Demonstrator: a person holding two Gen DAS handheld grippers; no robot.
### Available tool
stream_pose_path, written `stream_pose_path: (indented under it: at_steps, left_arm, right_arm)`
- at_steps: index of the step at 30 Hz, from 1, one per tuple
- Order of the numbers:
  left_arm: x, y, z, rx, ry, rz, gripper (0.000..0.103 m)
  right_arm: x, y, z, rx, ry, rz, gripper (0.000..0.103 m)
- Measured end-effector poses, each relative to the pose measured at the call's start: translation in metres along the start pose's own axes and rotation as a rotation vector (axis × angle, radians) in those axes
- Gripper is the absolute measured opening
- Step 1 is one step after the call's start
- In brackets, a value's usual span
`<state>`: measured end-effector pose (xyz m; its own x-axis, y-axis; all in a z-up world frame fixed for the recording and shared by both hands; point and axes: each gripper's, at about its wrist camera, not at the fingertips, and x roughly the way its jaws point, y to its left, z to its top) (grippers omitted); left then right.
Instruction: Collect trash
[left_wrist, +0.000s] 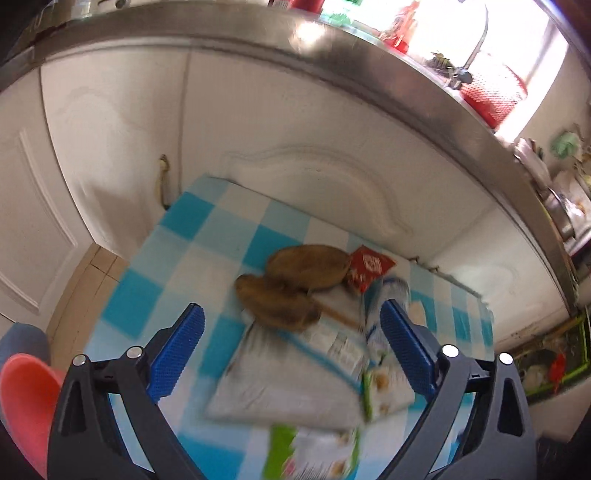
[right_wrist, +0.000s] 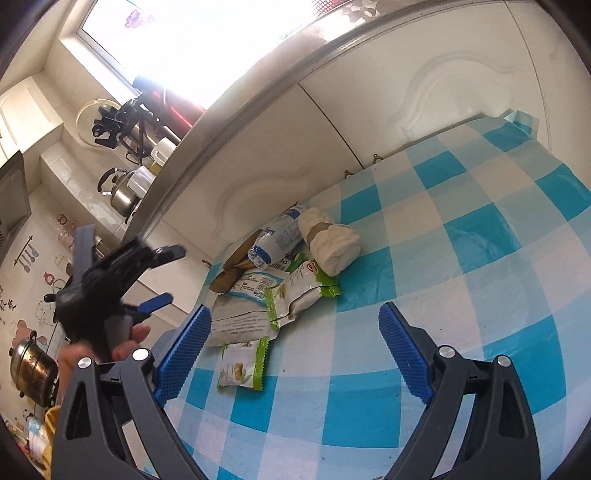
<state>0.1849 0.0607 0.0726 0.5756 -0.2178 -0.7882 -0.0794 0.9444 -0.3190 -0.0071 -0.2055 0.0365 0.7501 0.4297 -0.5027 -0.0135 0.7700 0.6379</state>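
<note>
The left hand-held gripper (left_wrist: 291, 343) hangs with its blue pads apart, gripping nothing, over the trash (left_wrist: 314, 332): blurred white-and-green wrappers, brown peels and a red packet heaped on the blue-checked worktop (left_wrist: 177, 236). The right hand-held gripper (right_wrist: 295, 347) also stands apart and empty, near a green-edged wrapper (right_wrist: 242, 363).

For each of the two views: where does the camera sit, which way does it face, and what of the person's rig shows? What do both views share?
Left wrist: sits on the left gripper, looks down at the trash pile on the checked cloth against white cabinets; its open blue fingers frame the pile.
Right wrist: sits on the right gripper, faces the pile from farther off; shows its own open fingers, plus the left gripper and a hand.
Shared: cloth, cabinets, brown husks, bottle.
</note>
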Motion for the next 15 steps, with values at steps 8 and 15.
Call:
stream_pose_path:
  at_steps: [8,15]
  left_arm:
    - [0.082,-0.013,0.03,-0.153,0.088,0.121,0.067]
    - [0.1,-0.018,0.045,-0.177,0.087,0.177,0.065]
  right_arm:
    - [0.0,-0.01,0.003,0.044,0.003,0.038,0.091]
    - [0.002,-0.014,0.004,0.069,0.014,0.064,0.091]
